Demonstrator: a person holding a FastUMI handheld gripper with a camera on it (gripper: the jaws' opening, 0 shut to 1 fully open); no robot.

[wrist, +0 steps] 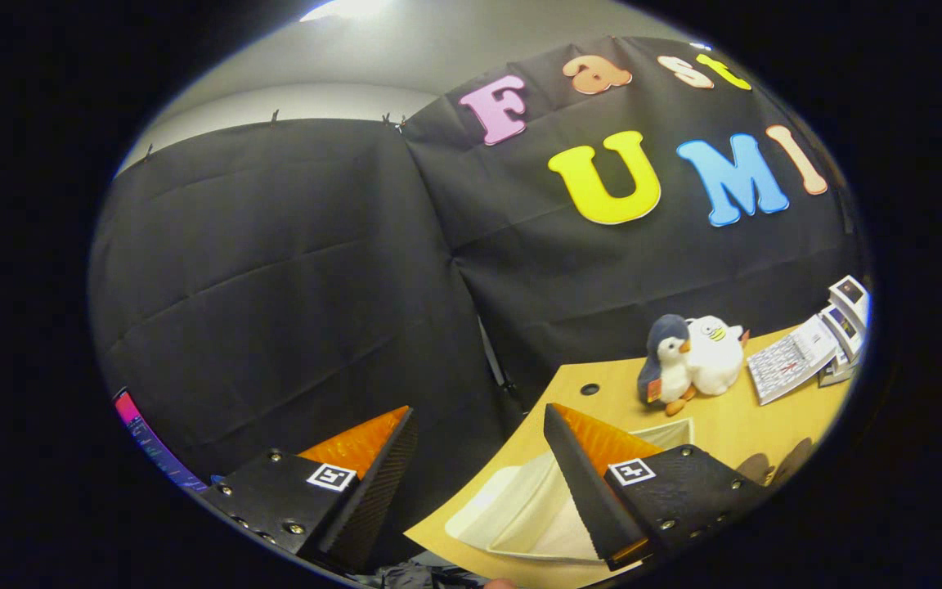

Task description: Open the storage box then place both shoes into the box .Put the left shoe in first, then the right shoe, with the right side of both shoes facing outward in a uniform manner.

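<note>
Gripper view: fingers (pixel 479 442) apart, empty; storage box (pixel 520 507) beneath, penguin (pixel 667 360) beyond

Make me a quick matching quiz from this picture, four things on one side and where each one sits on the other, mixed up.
Things:
1. penguin plush
2. white plush
3. calendar
4. white box

Places:
A. near the table's far end, beyond both toys
B. just under the open gripper
C. leaning on the white toy
D. between penguin and calendar

Pairs: 1-C, 2-D, 3-A, 4-B

Nothing legible: the printed sheet (pixel 790 358) and the square markers on the gripper (pixel 479 425) are unreadable.
</note>
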